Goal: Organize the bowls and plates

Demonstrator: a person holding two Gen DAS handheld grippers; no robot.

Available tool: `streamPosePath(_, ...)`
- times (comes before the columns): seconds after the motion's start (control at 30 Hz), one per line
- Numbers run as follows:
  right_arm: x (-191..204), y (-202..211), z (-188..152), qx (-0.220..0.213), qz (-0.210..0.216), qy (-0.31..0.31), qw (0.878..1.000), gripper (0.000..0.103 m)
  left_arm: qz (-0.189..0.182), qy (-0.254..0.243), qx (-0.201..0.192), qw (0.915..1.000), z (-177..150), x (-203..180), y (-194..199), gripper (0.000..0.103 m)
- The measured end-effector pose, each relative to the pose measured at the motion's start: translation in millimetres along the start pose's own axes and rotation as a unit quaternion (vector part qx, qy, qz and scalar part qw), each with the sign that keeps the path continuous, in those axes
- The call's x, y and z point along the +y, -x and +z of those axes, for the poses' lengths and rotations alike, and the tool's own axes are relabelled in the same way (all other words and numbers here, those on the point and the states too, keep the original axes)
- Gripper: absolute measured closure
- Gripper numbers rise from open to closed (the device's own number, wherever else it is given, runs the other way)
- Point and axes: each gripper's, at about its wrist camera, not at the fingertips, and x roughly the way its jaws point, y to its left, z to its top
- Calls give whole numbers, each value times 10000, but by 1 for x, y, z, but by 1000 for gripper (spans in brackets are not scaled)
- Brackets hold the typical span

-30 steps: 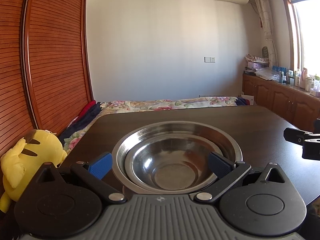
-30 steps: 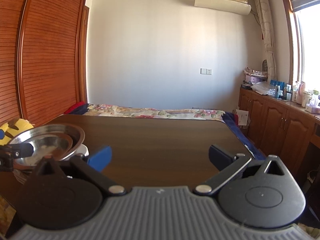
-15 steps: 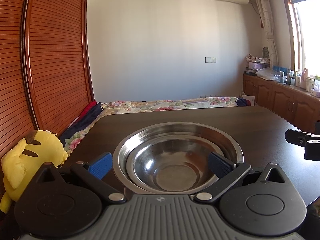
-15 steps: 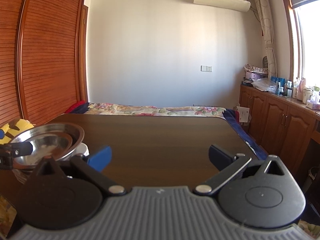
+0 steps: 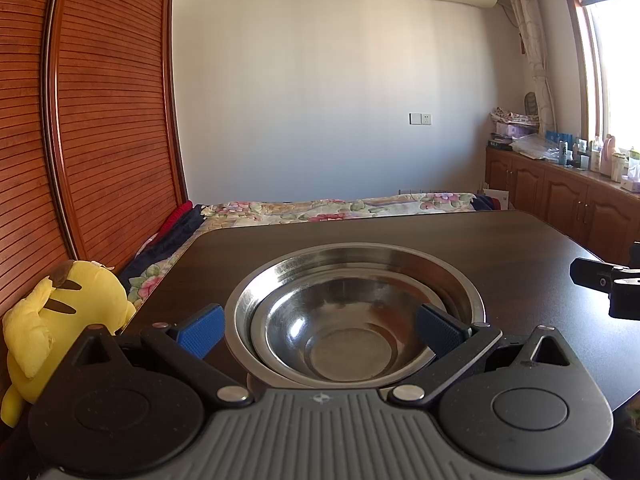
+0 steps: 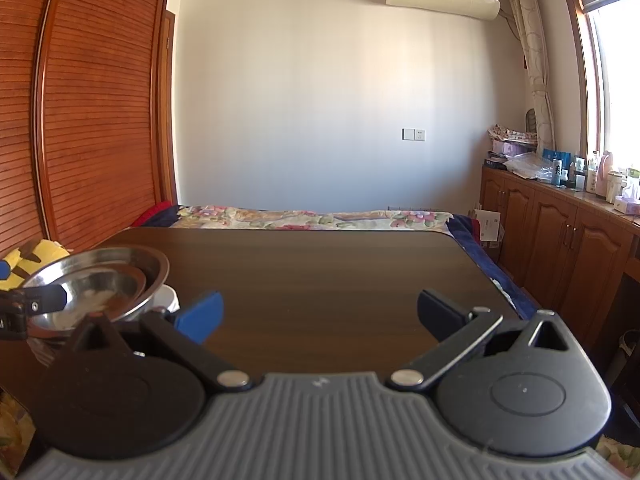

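From the left wrist view, the left claw [image 5: 318, 326] stands spread wide, gripping nothing, and the stack of bowls [image 5: 354, 322] sits straight ahead of it. A smaller steel bowl [image 5: 344, 338] is nested inside a larger steel bowl [image 5: 456, 286], both upright on the dark table [image 5: 500, 240] near its left edge. The stack is round, so it has no long axis to line up with; what matters is the rim. The near rim lies roughly between the two blue pads, with the right pad [image 5: 438, 330] overlapping the bowls in the picture and the left pad [image 5: 200, 330] just outside the left rim. Whether either pad touches metal I cannot tell. A yellow plush toy [image 5: 60, 320] sits off the table's left side. The tip of the right claw [image 5: 600, 278] shows at the far right, well apart from the bowls.

From the right wrist view, the right claw [image 6: 318, 316] is also spread and empty, facing a bare stretch of table [image 6: 320, 272]. The bowls [image 6: 104, 280] lie far off to its left, resting on something white [image 6: 168, 298], seemingly another dish. One finger of the left claw [image 6: 34, 304] crosses in front of them. The left claw is plainly the nearer one, so I judge any grasp of the stack falls to it.
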Motion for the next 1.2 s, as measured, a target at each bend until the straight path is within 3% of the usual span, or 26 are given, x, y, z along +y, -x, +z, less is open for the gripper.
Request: streamPosePath(1.2, 0, -2, -1, 20, 14, -42, 10000, 0, 21, -4, -22, 10000, 1, -1, 3, 1)
